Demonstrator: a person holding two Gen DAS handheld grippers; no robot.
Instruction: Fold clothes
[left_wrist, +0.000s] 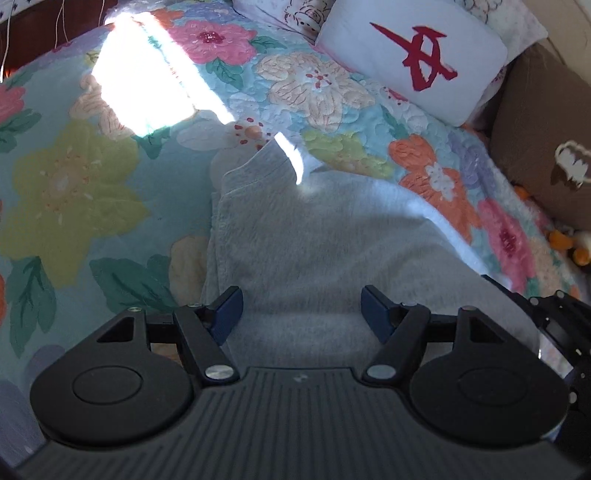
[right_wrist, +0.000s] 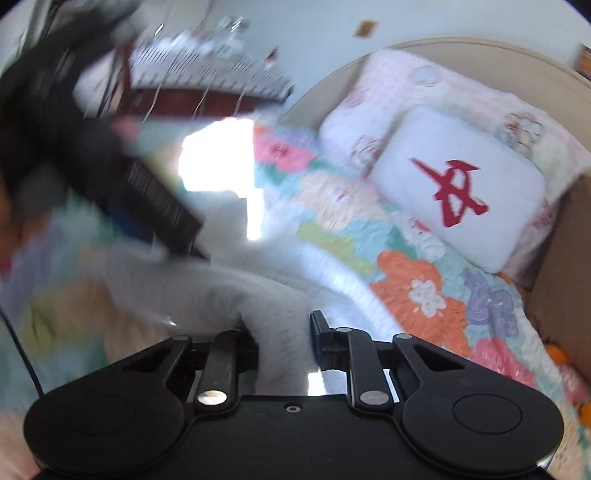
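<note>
A pale grey fleece garment (left_wrist: 314, 240) lies on a floral quilt (left_wrist: 74, 184) on a bed. My left gripper (left_wrist: 302, 310) hovers over the garment's near part, open, with its blue pads (left_wrist: 229, 314) wide apart and nothing pinched between them. In the right wrist view, my right gripper (right_wrist: 282, 339) is shut on a raised fold of the grey garment (right_wrist: 273, 295), which bunches up between its black fingers (right_wrist: 317, 328). The left gripper (right_wrist: 110, 166) shows there as a blurred black shape at the upper left. Part of the right gripper (left_wrist: 561, 325) sits at the right edge of the left wrist view.
A white pillow with a red character (left_wrist: 410, 59) (right_wrist: 458, 184) lies at the head of the bed, with a floral pillow (right_wrist: 424, 88) behind it. A brown cushion (left_wrist: 546, 140) and small orange toys (left_wrist: 576, 243) are at the right. A sunlit patch (left_wrist: 140, 81) falls on the quilt.
</note>
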